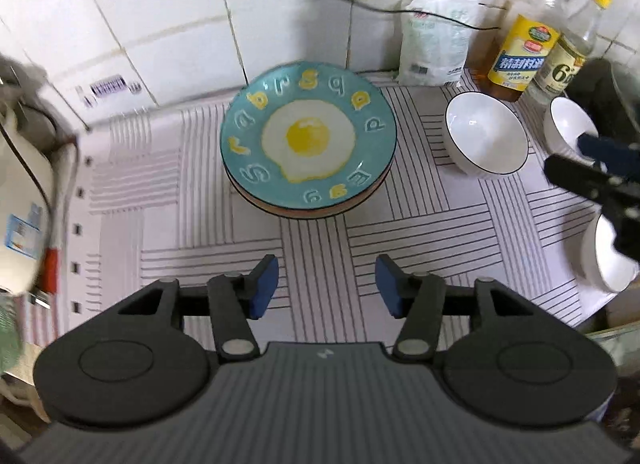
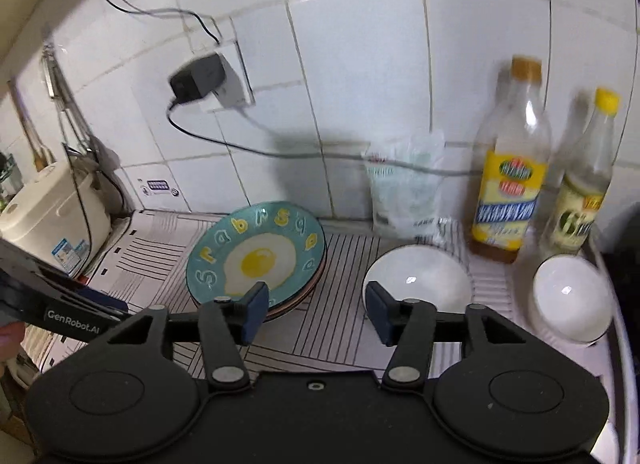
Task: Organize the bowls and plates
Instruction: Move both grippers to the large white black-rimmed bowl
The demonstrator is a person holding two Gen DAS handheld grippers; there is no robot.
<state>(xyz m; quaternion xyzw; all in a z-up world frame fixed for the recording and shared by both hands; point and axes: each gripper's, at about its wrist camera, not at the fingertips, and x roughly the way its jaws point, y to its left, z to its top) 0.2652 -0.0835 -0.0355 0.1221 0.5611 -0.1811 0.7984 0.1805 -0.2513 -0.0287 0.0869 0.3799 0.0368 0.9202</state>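
A teal plate (image 1: 308, 136) with a fried-egg picture tops a short stack of plates on the striped mat (image 1: 320, 240). My left gripper (image 1: 327, 286) hangs above the mat in front of the stack, open, with nothing between its blue pads. Three white bowls stand to the right: a large one (image 1: 486, 132), one behind it (image 1: 568, 128), and one at the edge (image 1: 608, 252). In the right wrist view the teal plate (image 2: 256, 252) and the large bowl (image 2: 418, 276) lie beyond my right gripper (image 2: 316, 312), which is open and holds nothing. Another bowl (image 2: 570, 300) sits far right.
Two bottles (image 1: 524, 52) (image 1: 572, 52) and a white bag (image 1: 436, 44) stand against the tiled wall at the back right. A rice cooker (image 2: 52, 216) sits at the left end of the counter. A black adapter (image 2: 198, 76) is plugged into the wall, and its cable runs along the tiles.
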